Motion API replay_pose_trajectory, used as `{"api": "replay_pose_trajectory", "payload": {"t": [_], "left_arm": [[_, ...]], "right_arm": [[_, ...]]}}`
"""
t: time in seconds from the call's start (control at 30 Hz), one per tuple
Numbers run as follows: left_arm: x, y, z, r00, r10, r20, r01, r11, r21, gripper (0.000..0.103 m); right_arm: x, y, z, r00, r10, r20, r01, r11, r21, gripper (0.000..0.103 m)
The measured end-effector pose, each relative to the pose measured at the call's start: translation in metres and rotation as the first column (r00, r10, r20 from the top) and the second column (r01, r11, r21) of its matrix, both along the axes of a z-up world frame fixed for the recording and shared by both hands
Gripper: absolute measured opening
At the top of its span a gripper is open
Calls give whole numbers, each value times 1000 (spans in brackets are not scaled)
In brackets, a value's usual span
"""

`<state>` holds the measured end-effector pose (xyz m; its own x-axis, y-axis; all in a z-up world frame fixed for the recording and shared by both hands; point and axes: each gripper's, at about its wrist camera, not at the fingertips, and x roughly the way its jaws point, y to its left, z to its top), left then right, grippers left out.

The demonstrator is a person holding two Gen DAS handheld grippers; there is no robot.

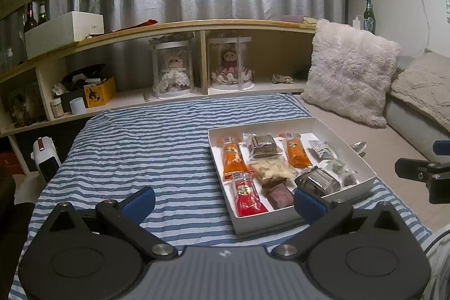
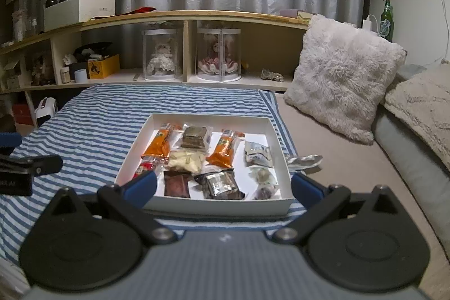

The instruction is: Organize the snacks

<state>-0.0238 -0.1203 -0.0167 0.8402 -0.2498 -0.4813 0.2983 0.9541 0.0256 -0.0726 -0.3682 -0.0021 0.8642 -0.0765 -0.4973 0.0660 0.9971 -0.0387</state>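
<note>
A white shallow box [image 1: 362, 156] [image 2: 216, 208] lies on a blue-and-white striped quilt [image 1: 146, 148] [image 2: 92, 117]. It holds several wrapped snacks: two orange packets [image 1: 234, 159] [image 2: 225, 151], a red packet [image 1: 247, 194], dark foil brownies [image 1: 317, 180] [image 2: 222, 183], a pale packet [image 2: 187, 159] and small sweets. One silver wrapper [image 2: 305, 160] lies outside, right of the box. My left gripper [image 1: 225, 203] is open and empty, just in front of the box's near left corner. My right gripper [image 2: 223, 189] is open and empty, its fingers astride the box's near edge.
A wooden shelf unit [image 1: 197, 26] stands behind the bed with two doll cases, boxes and bottles. A fluffy cushion [image 1: 351, 72] and a grey blanket lie to the right on a beige mattress [image 2: 332, 159]. A white heater [image 1: 45, 159] stands at the left on the floor.
</note>
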Motion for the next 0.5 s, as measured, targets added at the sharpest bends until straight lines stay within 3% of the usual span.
{"api": "replay_pose_trajectory", "payload": {"t": [0.5], "left_arm": [[-2, -2, -3, 1000, 6, -3, -6, 1000, -5, 103]], "right_arm": [[0, 1, -2, 1000, -3, -3, 3, 1000, 12, 102]]}}
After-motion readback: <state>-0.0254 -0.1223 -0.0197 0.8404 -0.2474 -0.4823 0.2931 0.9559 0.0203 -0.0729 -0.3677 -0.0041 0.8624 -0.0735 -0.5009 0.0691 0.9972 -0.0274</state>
